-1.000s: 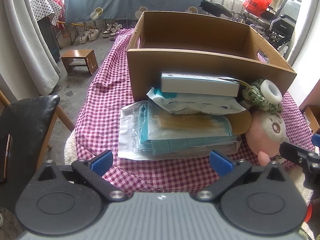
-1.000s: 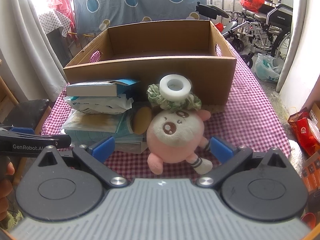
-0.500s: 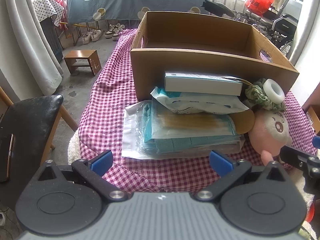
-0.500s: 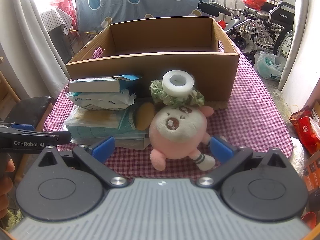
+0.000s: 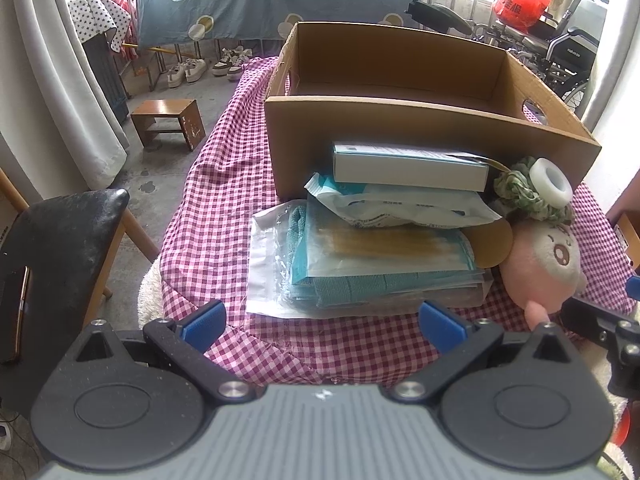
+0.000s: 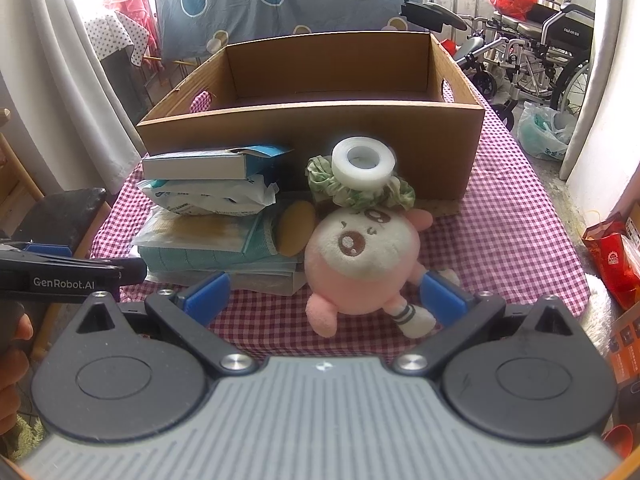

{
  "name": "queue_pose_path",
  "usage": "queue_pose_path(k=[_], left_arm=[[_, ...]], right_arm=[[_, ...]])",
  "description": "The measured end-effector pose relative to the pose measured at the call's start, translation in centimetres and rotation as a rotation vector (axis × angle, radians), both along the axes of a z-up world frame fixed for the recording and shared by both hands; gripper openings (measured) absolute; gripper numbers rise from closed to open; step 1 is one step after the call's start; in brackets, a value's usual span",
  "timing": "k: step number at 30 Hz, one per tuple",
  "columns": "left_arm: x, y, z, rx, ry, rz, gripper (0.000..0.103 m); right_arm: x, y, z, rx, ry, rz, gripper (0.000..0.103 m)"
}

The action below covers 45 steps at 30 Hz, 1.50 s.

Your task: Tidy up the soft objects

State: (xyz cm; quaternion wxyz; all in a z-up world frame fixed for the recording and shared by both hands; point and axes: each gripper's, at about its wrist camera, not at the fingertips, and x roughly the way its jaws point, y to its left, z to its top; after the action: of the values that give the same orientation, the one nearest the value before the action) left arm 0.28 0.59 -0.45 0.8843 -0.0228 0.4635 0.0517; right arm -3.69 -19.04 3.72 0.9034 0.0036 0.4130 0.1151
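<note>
A pink plush doll point(image 6: 360, 256) point(image 5: 548, 256) lies on the checkered tablecloth point(image 6: 500, 248) in front of an open cardboard box point(image 6: 320, 136) point(image 5: 420, 128). A green scrunchie point(image 6: 352, 194) and a white tape roll point(image 6: 362, 160) rest on the doll's head. Left of it stands a stack of plastic-wrapped cloth packs point(image 5: 360, 264) with a white-and-blue carton point(image 5: 408, 166) on top. My right gripper point(image 6: 322, 298) is open, its blue pads on either side of the doll's legs. Open too, my left gripper point(image 5: 322, 320) hangs just before the stack, holding nothing.
A black chair point(image 5: 60, 240) with a phone on it stands left of the table. Past it are a small wooden stool point(image 5: 168, 120) and shoes on the floor. A wheelchair point(image 6: 536, 52) and bags stand at the right. A hand point(image 6: 12, 344) holds the left gripper.
Both grippers have moved slightly forward toward the table. The doll now sits closer between the right gripper's pads. Nothing on the table has moved.
</note>
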Motion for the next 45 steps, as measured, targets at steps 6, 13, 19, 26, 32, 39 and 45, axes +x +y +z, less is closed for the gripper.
queue_pose_path(k=[6,13,19,26,32,39,45], left_arm=[[0.1,-0.1,0.0,0.006,0.001,0.000,0.103],[0.0,0.0,-0.1,0.008,0.002,0.003,0.103],[0.0,0.1,-0.1,0.007,0.005,0.002,0.103],[0.0,0.3,-0.2,-0.001,0.002,0.000,0.103],[0.0,1.6,1.2,-0.027,-0.093,-0.005,0.103],[0.8,3.5,3.3,-0.127,-0.267,-0.081,0.103],[3.3,3.5,2.9,-0.184,-0.284,-0.163,0.088]], right_arm=[[0.1,0.0,-0.1,0.002,0.005,0.003,0.102],[0.0,0.1,-0.1,0.003,0.006,0.006,0.102],[-0.1,0.1,-0.1,0.003,0.005,0.008,0.102],[0.0,0.2,-0.2,0.000,0.010,0.008,0.102],[0.2,-0.3,0.5,0.022,-0.041,-0.001,0.102],[1.2,-1.4,3.8,0.130,-0.256,0.081,0.102],[5.0,-0.8,5.5,0.317,-0.256,0.200,0.099]])
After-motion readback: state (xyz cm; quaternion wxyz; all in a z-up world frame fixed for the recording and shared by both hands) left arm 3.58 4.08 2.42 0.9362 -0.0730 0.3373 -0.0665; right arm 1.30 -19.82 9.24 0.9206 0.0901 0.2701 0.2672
